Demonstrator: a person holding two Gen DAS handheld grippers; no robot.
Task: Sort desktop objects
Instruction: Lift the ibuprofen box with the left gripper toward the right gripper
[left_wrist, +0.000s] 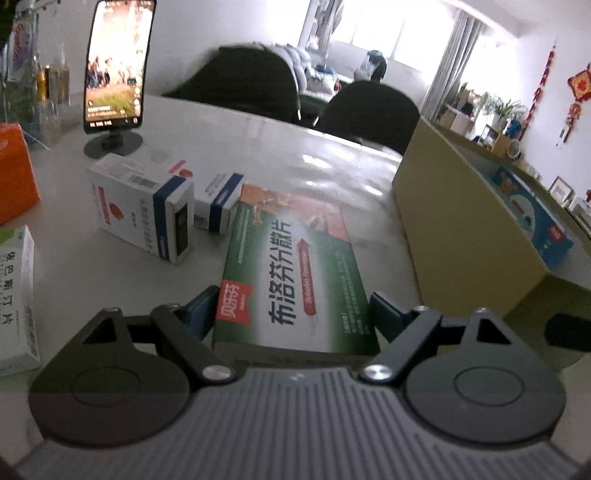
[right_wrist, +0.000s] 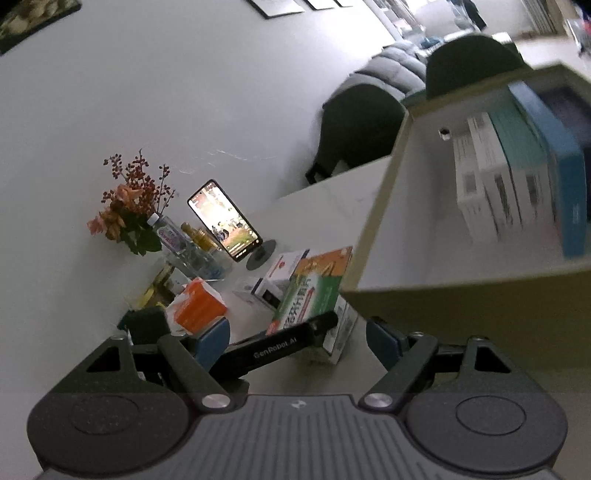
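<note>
Left gripper (left_wrist: 291, 314) clenched on green medicine box (left_wrist: 291, 266), over white table (left_wrist: 295, 147); right gripper (right_wrist: 297, 336) released, near cardboard box (right_wrist: 461, 291).

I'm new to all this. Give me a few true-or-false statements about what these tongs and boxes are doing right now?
1. The left tongs are shut on the green medicine box. True.
2. The right tongs hold an orange box. False: they are open and empty; the orange box sits on the table.
3. The phone screen is dark. False: it is lit, showing a video.
4. The yellow storage box already holds several boxes standing on edge. True.
</note>
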